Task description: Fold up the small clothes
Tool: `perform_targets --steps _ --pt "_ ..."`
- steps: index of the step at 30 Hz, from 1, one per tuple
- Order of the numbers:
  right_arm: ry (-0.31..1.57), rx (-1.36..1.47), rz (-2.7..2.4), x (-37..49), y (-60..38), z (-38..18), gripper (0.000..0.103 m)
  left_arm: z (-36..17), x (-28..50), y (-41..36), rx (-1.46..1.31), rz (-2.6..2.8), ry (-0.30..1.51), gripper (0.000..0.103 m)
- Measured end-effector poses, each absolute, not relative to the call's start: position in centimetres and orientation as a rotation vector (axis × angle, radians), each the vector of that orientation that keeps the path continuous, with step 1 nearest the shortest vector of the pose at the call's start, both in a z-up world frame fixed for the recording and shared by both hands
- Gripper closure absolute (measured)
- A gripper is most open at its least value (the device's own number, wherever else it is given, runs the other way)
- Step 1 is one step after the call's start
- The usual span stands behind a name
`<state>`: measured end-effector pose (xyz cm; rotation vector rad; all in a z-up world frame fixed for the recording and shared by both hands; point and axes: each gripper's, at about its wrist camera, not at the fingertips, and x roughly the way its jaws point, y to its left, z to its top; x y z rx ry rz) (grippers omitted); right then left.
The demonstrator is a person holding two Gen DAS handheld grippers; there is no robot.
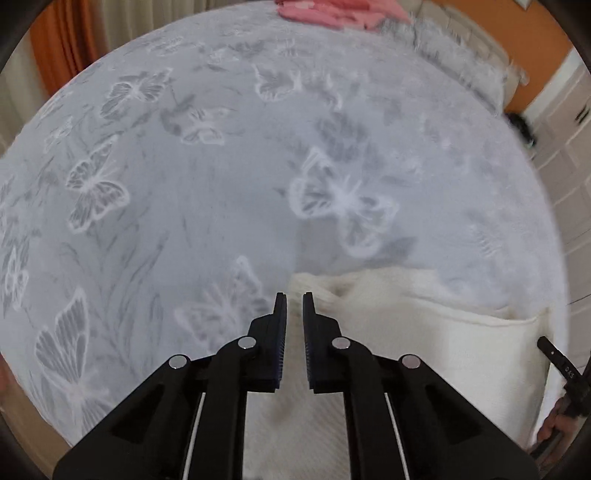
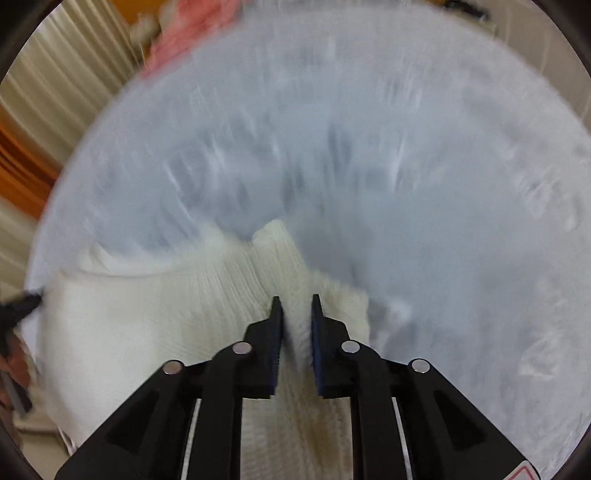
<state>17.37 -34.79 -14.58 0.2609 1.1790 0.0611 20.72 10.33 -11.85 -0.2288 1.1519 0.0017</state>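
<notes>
A cream knitted garment (image 1: 424, 332) lies on a grey butterfly-patterned blanket (image 1: 221, 203). My left gripper (image 1: 294, 300) is at the garment's left edge, its jaws nearly closed with cream fabric in the narrow gap. In the right wrist view the same garment (image 2: 147, 332) spreads to the left, and my right gripper (image 2: 296, 303) is shut on a raised fold of it. That view is motion-blurred. The right gripper's tip (image 1: 554, 354) shows at the left wrist view's right edge.
Pink clothes (image 1: 332, 13) lie at the far edge of the bed; they also show in the right wrist view (image 2: 184, 33). Cream curtains (image 2: 74, 74) and an orange wall are beyond. White cabinet doors (image 1: 569, 147) stand at the right.
</notes>
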Motion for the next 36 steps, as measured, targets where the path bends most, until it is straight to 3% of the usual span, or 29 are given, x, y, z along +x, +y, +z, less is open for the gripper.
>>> perform_targets --steps 3,4,7,8,10,12,13,14,15,16,17,22,32,36 --pt "1.091 0.281 0.031 15.8 -34.6 -11.3 0.080 -12.4 20.3 10.4 -0.230 0.031 1.176 0.093" --pt "1.051 0.276 0.023 14.9 -34.4 -10.1 0.073 -11.5 19.6 10.5 -0.255 0.017 1.160 0.086" --pt "1.014 0.272 0.031 13.6 -33.8 -8.8 0.055 -9.7 18.2 9.9 -0.267 -0.032 1.142 0.032" --pt "1.039 0.261 0.038 13.8 -33.4 -9.3 0.054 -9.6 18.5 9.3 -0.252 -0.045 1.140 0.030" --pt "1.092 0.237 0.028 14.6 -33.1 -10.7 0.049 -10.6 19.4 8.4 -0.212 -0.064 1.174 0.030" --pt "1.116 0.225 0.016 15.0 -33.2 -11.8 0.051 -12.0 20.1 8.3 -0.250 -0.070 1.219 0.031" --pt "1.118 0.225 0.018 15.0 -33.3 -12.2 0.077 -12.6 20.3 8.2 -0.270 -0.079 1.232 0.041" --pt "1.129 0.238 0.029 15.1 -33.3 -12.4 0.094 -12.8 20.4 8.1 -0.272 -0.075 1.234 0.050" --pt "1.126 0.264 0.031 15.0 -33.5 -12.4 0.093 -12.7 20.3 7.9 -0.253 -0.063 1.216 0.056" --pt "1.089 0.301 0.035 14.6 -34.0 -11.6 0.093 -12.2 20.1 7.4 -0.207 -0.059 1.189 0.068" --pt "1.074 0.307 0.029 14.4 -34.3 -11.2 0.093 -11.7 19.9 7.1 -0.177 -0.061 1.173 0.070" --pt "1.119 0.302 0.000 14.9 -35.4 -13.4 0.093 -11.8 20.3 6.9 -0.118 -0.061 1.170 0.070" --pt "1.054 0.311 -0.036 14.2 -35.1 -11.2 0.093 -11.5 20.3 6.4 -0.076 -0.051 1.162 0.070" --pt "1.138 0.244 -0.036 15.6 -34.7 -13.6 0.094 -11.4 20.8 6.3 -0.049 -0.037 1.154 0.070"
